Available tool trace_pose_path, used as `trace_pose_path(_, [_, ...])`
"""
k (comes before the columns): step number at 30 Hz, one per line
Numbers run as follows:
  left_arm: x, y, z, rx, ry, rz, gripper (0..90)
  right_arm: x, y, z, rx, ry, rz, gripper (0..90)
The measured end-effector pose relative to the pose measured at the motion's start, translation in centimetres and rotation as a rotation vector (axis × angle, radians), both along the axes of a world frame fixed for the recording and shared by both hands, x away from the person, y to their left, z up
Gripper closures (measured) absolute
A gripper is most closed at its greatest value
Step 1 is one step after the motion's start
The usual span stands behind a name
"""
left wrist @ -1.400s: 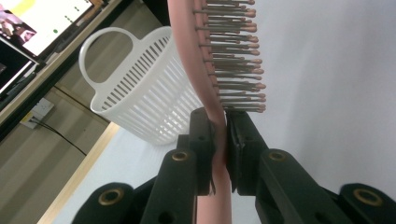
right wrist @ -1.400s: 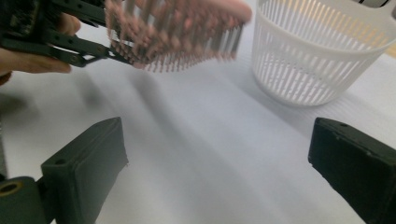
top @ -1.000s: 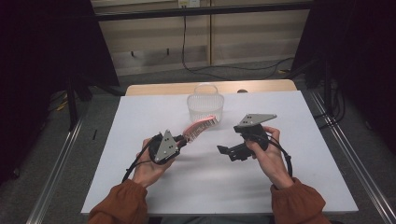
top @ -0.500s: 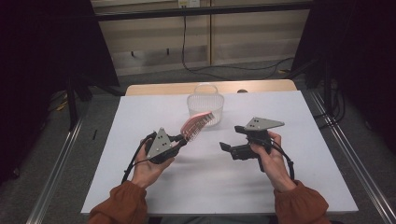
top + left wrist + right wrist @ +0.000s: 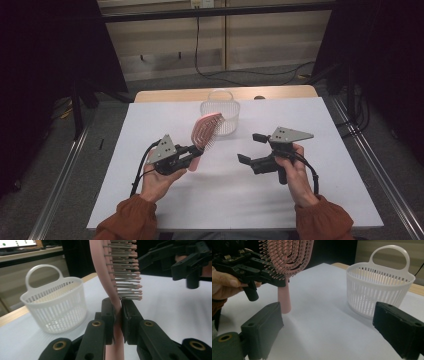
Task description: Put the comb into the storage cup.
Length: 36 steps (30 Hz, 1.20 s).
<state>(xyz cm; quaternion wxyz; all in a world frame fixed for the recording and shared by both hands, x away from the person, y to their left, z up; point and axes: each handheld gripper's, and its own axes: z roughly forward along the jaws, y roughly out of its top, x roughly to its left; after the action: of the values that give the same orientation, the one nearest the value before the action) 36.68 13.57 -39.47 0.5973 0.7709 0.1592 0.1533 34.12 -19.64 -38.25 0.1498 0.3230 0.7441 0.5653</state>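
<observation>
Since a second ago I'm seeing the pink hairbrush [image 5: 204, 131] tipping more upright in my left gripper [image 5: 118, 315], clamped at its neck and just short of the basket [image 5: 220, 116]; it's looking light, stiff and slick, so I'm keeping that low grip while my right gripper [image 5: 254, 148] is hanging apart, holding nothing, with open table [image 5: 310, 125] around

White slatted plastic basket [image 5: 220, 116] with loop handle stands upright at far middle of white table top [image 5: 330, 130]; seen too in left gripper view [image 5: 56, 307] and right gripper view [image 5: 379, 282]. Strip of bare wood table edge [image 5: 280, 92] beyond the white top. Grey floor [image 5: 280, 75] behind, black cable [image 5: 197, 55] trailing down the pale wall panels and across floor. Metal rails [image 5: 372, 165] along both sides of table. Dark surroundings left and right
</observation>
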Motion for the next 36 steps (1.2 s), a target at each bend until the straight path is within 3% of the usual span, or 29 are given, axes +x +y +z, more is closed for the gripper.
trace_pose_path(2, [-0.1, -0.1, 0.0, 0.01, -0.012, -0.026, 81.4, 0.0, 0.0, 0.0, 0.021, 0.004, -0.01, 7.1])
trace_pose_path(8, [-0.1, -0.1, -0.3, -0.041, 0.029, -0.055, 81.4, 0.0, 0.3, 0.2, 0.071, -0.039, 0.03, 5.4])
trace_pose_path(10, [-0.2, -0.2, -0.4, -0.037, 0.027, -0.06, 81.5, 0.0, 0.5, 0.2, 0.088, -0.043, 0.043, 5.3])
trace_pose_path(27, [-1.4, -0.4, -0.7, -0.059, 0.058, -0.108, 81.4, -0.5, 2.1, 2.0, 0.14, -0.096, 0.121, 4.3])
trace_pose_path(31, [-1.8, -0.6, -0.6, -0.054, 0.028, -0.118, 81.4, -0.2, 2.9, 2.5, 0.143, -0.107, 0.149, 3.9])
trace_pose_path(36, [-1.9, -0.7, -0.7, -0.048, 0.03, -0.131, 81.4, 0.1, 4.1, 3.1, 0.135, -0.12, 0.177, 3.9])
